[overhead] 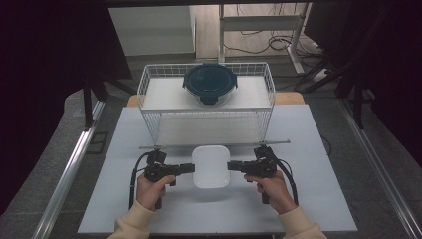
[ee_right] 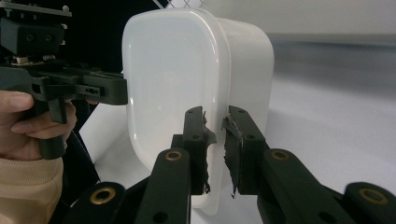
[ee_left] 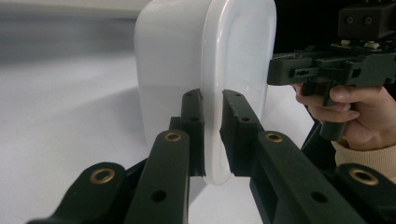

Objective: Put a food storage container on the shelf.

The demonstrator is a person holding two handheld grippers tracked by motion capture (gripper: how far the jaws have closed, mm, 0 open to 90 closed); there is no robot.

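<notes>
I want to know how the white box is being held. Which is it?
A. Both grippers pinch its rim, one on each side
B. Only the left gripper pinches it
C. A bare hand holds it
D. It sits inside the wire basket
A: the left gripper pinches the rim of the white box on one side and the right gripper on the other; each gripper view shows its jaws closed on that rim.

A white container (overhead: 211,167), a dark blue lidded bowl (overhead: 210,82), a white wire basket (overhead: 149,82).
</notes>
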